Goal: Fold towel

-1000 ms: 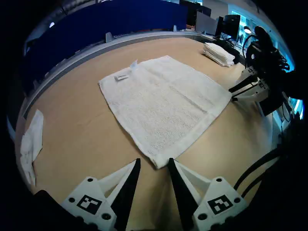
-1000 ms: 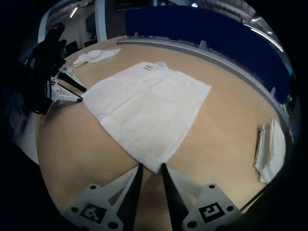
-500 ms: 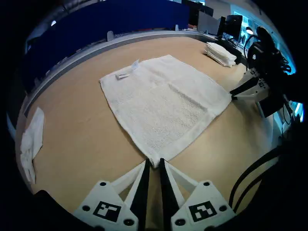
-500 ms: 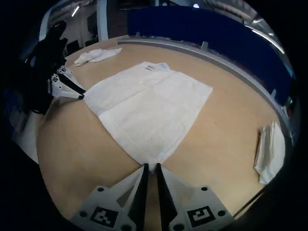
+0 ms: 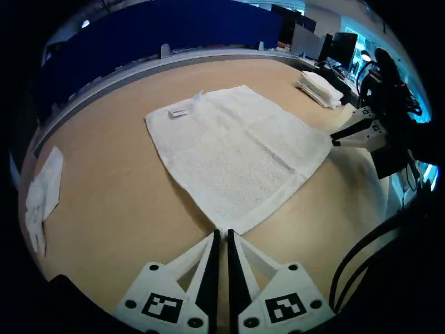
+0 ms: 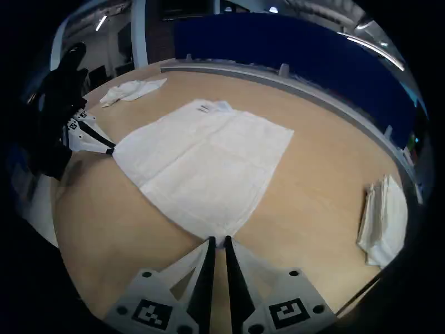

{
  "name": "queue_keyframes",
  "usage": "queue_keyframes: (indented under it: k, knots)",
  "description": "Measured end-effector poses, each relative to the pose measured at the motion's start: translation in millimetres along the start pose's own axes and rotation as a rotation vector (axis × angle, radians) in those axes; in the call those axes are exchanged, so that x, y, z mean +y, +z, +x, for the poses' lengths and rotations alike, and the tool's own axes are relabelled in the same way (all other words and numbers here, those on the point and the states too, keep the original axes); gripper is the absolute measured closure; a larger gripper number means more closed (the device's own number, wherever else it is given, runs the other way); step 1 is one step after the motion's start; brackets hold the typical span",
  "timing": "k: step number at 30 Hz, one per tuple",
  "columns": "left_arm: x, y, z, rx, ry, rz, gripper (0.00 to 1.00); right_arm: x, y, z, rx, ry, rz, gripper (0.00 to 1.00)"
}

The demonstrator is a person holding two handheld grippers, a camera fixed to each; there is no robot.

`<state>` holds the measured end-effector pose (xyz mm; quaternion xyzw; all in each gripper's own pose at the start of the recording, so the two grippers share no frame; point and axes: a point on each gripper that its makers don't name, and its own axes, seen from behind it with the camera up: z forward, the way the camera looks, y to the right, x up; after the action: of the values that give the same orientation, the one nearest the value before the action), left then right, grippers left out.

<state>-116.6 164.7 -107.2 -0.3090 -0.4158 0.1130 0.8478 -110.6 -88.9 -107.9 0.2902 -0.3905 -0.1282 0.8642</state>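
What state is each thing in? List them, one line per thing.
Large white terry towel: spread flat, unfolded, two near corners pinched.
Left tool: shut on one towel corner.
Right tool: shut on another corner.
Stack of white towels: folded, lying apart.
Small white cloth: crumpled, lying loose.

The left gripper point(image 5: 221, 235) points forward from the bottom centre of the left gripper view. Its fingers are nearly touching and pinch a corner of the towel point(image 5: 233, 150). The right gripper point(image 6: 218, 240), at the bottom centre of the right gripper view, pinches another corner the same way.
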Motion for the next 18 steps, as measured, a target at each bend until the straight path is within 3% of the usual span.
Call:
queue_keyframes:
  k: [7, 18]
  knots:
    - [-2.8, -15.9, 18, 0.029, -0.056, -0.001, 0.91, 0, -13.7, 14, 0.012, -0.018, 0.002, 0.87]
    - [-1.8, -56.4, 47, 0.069, -0.120, -0.005, 0.91, -2, -52.1, 55, 0.070, -0.022, 0.004, 0.87]
